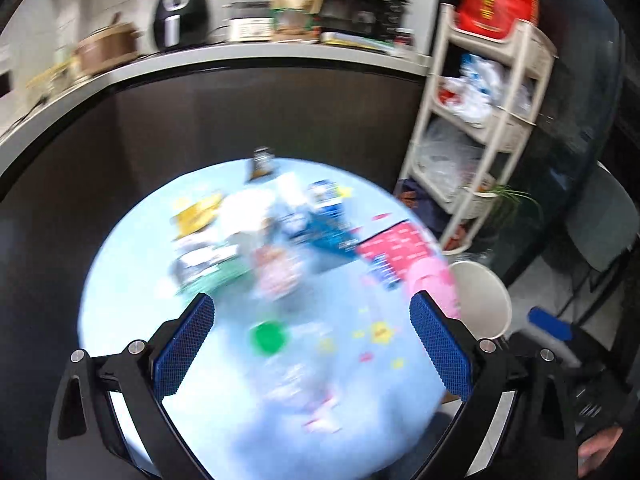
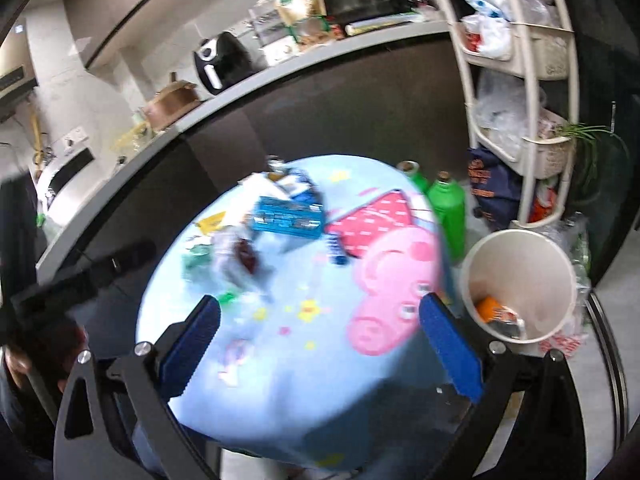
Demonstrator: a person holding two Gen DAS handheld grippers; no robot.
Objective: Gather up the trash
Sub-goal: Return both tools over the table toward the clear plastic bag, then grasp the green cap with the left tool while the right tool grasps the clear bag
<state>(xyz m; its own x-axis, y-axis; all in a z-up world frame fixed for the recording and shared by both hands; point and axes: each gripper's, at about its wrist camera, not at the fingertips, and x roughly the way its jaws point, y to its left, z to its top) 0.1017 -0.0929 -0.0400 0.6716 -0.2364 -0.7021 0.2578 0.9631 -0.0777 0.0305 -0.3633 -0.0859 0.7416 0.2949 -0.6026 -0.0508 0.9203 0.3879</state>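
Blurred trash (image 1: 276,248); both tongs (image 1: 312,340) seemingly empty.

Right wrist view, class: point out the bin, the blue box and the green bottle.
bin (image 2: 524,256), right wrist view, inner wall.
blue box (image 2: 289,217), right wrist view, middle of its top face.
green bottle (image 2: 451,211), right wrist view, middle of its body.

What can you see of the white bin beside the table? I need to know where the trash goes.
The bin is a round, cream-white, smooth container, plastic by its look, standing upright and open-topped on the floor beside the table. At its bottom lie an orange wrapper and some darker scraps. Neither gripper touches it.
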